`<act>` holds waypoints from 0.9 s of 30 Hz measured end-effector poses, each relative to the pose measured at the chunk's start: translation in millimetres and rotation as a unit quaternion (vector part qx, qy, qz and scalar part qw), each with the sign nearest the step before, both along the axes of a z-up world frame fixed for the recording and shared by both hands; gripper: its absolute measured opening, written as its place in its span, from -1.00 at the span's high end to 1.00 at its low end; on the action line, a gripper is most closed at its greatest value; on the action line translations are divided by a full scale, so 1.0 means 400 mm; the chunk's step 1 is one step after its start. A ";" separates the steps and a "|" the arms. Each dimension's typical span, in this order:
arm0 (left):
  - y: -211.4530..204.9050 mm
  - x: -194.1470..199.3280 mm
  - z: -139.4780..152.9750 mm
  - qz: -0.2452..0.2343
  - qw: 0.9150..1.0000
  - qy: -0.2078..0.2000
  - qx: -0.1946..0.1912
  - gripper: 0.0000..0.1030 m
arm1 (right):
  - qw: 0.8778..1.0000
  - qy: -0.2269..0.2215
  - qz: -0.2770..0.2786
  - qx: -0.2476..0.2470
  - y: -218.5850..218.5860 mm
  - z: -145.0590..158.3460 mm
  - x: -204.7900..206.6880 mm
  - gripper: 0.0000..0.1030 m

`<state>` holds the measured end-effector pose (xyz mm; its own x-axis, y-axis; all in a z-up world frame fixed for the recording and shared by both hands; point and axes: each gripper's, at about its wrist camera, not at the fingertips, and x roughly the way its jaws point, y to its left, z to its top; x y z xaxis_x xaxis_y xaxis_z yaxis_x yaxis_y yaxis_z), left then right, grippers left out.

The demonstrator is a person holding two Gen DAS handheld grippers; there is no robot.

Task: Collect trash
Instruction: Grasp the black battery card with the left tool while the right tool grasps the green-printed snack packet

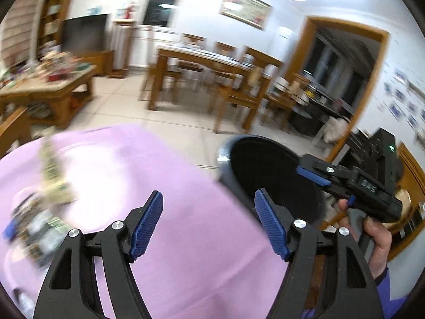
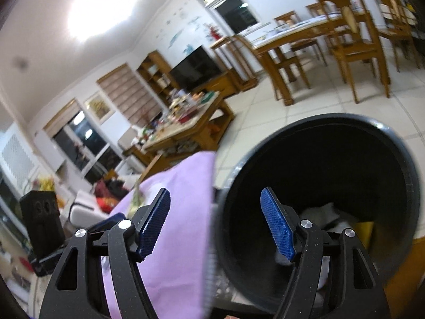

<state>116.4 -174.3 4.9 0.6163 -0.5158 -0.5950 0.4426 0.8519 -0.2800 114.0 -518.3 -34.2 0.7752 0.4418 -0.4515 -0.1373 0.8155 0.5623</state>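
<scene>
Both tools are empty here: the left gripper (image 1: 208, 212) has its blue ribbed pads spread wide with only cloth between them, and the right gripper (image 2: 215, 212) stands apart too, nothing pinched. The round black plastic trash bin (image 2: 393, 159) sits just off the right edge of the lilac cloth-covered tabletop (image 1: 186, 186), its mouth tilted toward the cameras; in the right wrist view some crumpled white paper (image 2: 321, 212) and a yellow scrap (image 2: 365, 232) lie at its bottom. What is left to gather looks to be at the near left of the cloth: a blurred heap of wrappers and packets (image 1: 34, 228) and a pale green-printed strip of packaging (image 1: 51, 175) standing or leaning beside it; motion blur keeps me from saying exactly what each piece is. The step in hand, as I judge it, is a reach to the next piece. To do it well, swing the left gripper leftward to the heap, keep the pads wide until one piece sits between them, and come down at a shallow angle so the lower pad slides under the wrapper rather than bunching the cloth. Pick a single light item from the heap's edge, since a bite into the middle may drag neighbours off the tabletop. The right gripper is nearest the bin rim and should keep clear of the mouth for the drop.
</scene>
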 end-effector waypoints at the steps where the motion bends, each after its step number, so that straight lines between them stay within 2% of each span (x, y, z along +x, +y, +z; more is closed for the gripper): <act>1: 0.062 -0.001 -0.007 0.026 1.000 0.006 -0.006 -0.56 | 1.000 0.001 0.009 -0.004 0.032 0.004 0.009 -0.37; 4: 0.195 -0.003 -0.022 0.086 0.996 0.021 -0.030 -0.62 | 0.999 0.005 0.050 -0.021 0.160 0.019 0.044 -0.37; 8: 0.349 0.015 -0.064 0.149 0.984 0.063 -0.074 -0.62 | 0.991 0.009 0.117 -0.057 0.362 0.043 0.088 -0.37; 12: 0.423 0.061 -0.114 0.149 0.973 0.119 -0.132 -0.59 | 0.982 0.010 0.163 -0.098 0.537 0.074 0.140 -0.41; 13: 0.429 0.070 -0.120 0.144 0.972 0.125 -0.139 -0.59 | 0.978 0.010 0.174 -0.111 0.586 0.082 0.160 -0.47; 17: 0.442 0.116 -0.148 0.137 0.966 0.153 -0.160 -0.58 | 0.967 0.018 0.203 -0.151 0.738 0.091 0.256 -0.47; 20: 0.460 0.114 -0.180 0.132 0.961 0.161 -0.184 -0.41 | 0.961 0.029 0.208 -0.179 0.834 0.074 0.340 -0.47; 23: 0.463 0.117 -0.192 0.126 0.958 0.163 -0.199 -0.05 | 0.957 0.048 0.211 -0.195 0.882 0.029 0.418 -0.46; 25: 0.461 0.116 -0.203 0.125 0.957 0.164 -0.204 0.31 | 0.954 0.061 0.212 -0.202 0.908 -0.006 0.461 -0.30; 27: 0.469 0.117 -0.213 0.122 0.955 0.169 -0.210 0.44 | 0.952 0.071 0.210 -0.210 0.919 -0.042 0.491 -0.26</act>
